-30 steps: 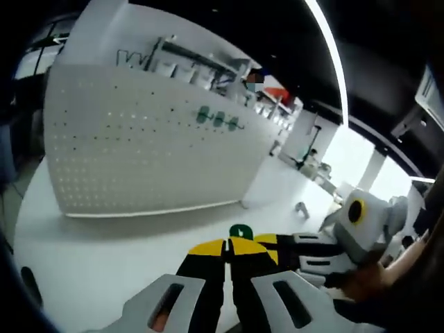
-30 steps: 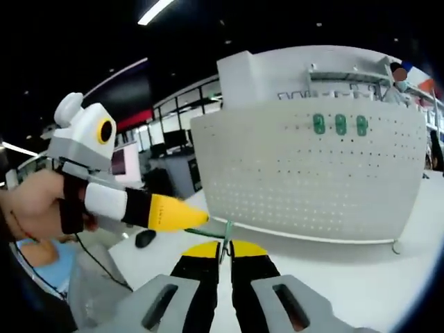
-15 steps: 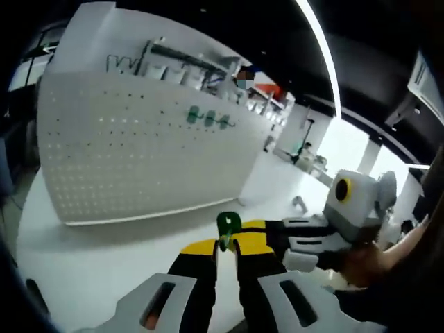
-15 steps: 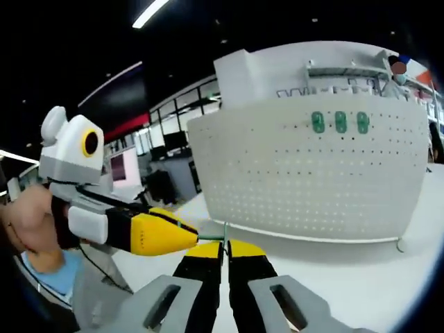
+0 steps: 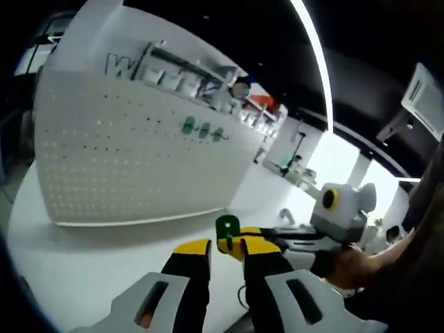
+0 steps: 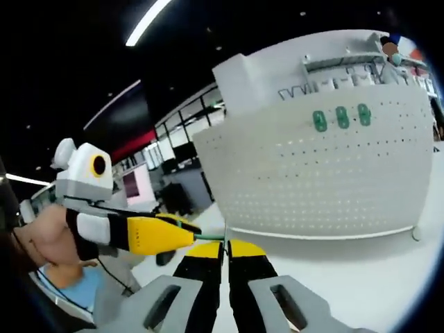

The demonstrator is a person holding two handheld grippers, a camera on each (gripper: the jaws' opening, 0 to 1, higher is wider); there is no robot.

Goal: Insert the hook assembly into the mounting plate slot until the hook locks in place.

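Gripping the green hook (image 5: 226, 228) upright above the white table (image 5: 83, 263), right gripper (image 6: 224, 244) pinched closed on it; left gripper (image 5: 223, 247) parted beside it, pegboard (image 5: 132, 159) with 3 green hooks (image 6: 340, 117) behind

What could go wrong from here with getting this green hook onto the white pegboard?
The right gripper pinches the green hook at its very tips while the left gripper stands open, so the hook may twist or drop. The pegboard stands well off, with many like holes, so the hook may miss the slot beside the three mounted hooks.
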